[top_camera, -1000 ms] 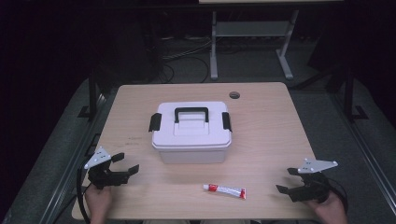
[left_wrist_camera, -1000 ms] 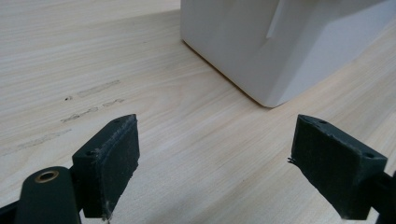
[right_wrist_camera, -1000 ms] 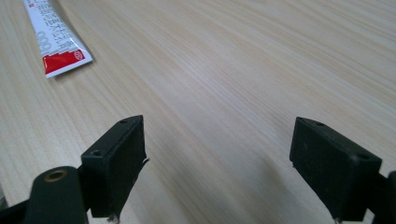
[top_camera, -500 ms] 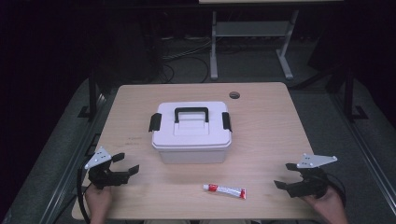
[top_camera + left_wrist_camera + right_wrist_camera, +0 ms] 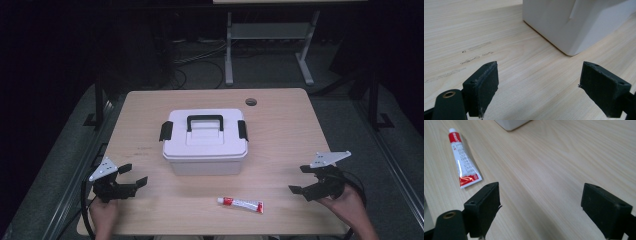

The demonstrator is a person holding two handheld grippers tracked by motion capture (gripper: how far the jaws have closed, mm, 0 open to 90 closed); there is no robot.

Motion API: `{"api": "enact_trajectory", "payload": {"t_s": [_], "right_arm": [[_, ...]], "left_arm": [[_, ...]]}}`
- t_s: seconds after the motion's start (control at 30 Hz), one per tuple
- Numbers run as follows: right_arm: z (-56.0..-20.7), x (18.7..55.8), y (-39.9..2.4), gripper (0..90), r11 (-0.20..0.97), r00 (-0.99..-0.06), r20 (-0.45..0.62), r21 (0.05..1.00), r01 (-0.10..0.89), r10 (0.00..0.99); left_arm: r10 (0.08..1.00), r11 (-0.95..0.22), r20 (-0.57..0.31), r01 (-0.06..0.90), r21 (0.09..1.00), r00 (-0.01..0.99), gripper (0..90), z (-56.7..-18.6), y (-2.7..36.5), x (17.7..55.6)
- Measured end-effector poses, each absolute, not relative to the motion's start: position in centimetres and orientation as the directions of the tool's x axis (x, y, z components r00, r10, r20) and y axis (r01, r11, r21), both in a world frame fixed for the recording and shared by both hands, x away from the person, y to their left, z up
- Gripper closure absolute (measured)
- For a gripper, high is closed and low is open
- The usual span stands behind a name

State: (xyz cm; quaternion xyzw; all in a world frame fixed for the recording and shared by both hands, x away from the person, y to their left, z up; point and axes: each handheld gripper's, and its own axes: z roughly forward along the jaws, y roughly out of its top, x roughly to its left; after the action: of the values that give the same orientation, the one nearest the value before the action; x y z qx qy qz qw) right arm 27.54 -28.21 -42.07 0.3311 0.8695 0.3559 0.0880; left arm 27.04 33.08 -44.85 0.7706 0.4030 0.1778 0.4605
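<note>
The left gripper (image 5: pixel 134 175) sits low over the near left part of the table (image 5: pixel 280 130), jaws spread wide with nothing between them. Ahead of it and to its right stands the white box (image 5: pixel 205 155), lid on, with a black handle (image 5: pixel 205 120) lying across the top and a black latch at each end; in the left gripper view the box's near corner (image 5: pixel 571 37) rises just beyond the open jaws, apart from them. The right gripper (image 5: pixel 302 180) is held above the near right part of the table, also wide open and holding nothing. To its left, between the two grippers and nearer the right one, lies the tube (image 5: pixel 240 204), white with red ends, flat on the wood in front of the box and clear of it. In the right gripper view the tube (image 5: pixel 462 162) lies just past the left jaw, its white cap pointing away, not touching the jaw.
</note>
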Motion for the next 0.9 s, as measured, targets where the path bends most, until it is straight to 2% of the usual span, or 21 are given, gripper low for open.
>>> {"api": "enact_trajectory", "payload": {"t_s": [0.5,0.9], "right_arm": [[-40.1,29.7,-26.7,15.0,0.572,-0.801,0.110,0.644,0.508,0.588],[-37.7,31.5,-25.6,15.0,0.618,-0.832,0.092,0.626,0.476,0.548]], "left_arm": [[0.769,-0.276,-0.083,0.446,0.851,0.634,14.7,-44.7,32.7,27.0],[0.771,-0.278,-0.077,0.443,0.852,0.632,14.7,-44.7,32.6,27.0]]}}
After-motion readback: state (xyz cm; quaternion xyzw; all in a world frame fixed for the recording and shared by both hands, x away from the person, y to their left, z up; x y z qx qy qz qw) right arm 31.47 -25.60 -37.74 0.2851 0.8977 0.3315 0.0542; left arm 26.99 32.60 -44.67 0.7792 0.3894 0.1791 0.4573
